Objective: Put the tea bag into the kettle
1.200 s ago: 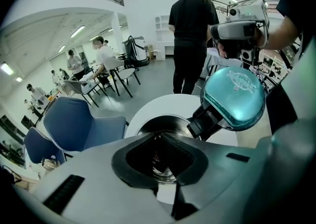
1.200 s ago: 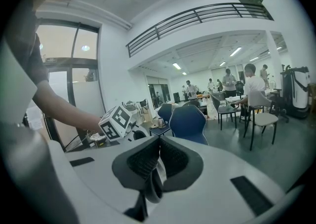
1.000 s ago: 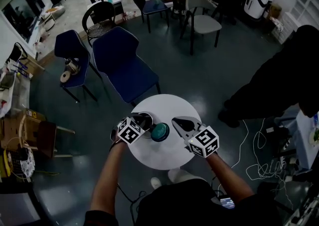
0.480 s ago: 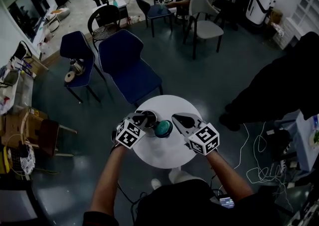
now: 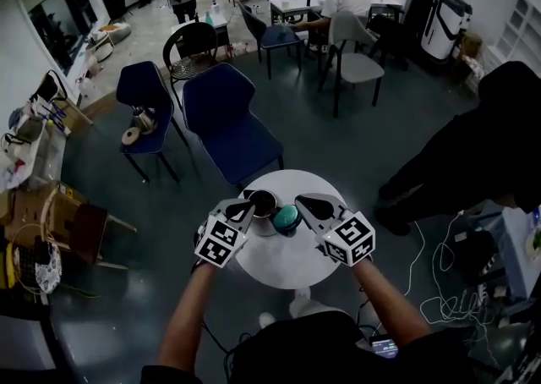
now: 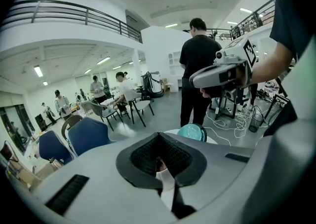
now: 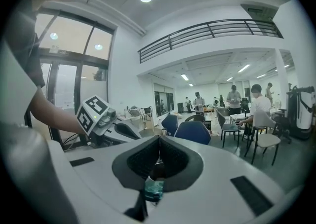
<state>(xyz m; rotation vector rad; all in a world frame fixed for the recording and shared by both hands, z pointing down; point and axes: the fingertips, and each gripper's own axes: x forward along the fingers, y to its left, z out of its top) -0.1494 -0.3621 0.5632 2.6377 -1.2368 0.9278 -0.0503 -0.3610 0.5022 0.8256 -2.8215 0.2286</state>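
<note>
**Q:** Above the round table [image 5: 287,266], how do the grippers stand?
**A:** Left gripper [image 5: 243,205]: jaws closed on something white. Right gripper [image 5: 304,202]: jaws together, nothing pinched.
**Q:** Between them?
**A:** An open kettle [image 5: 263,202] with a teal lid [image 5: 286,219] just beside it. The white thing is the tea bag [image 6: 165,181], held near the kettle.

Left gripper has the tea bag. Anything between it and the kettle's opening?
Nothing visible. The kettle stands open right beside the left gripper, which is shut on the tea bag. The teal lid is off, held aside by the right gripper, clear of the opening.
</note>
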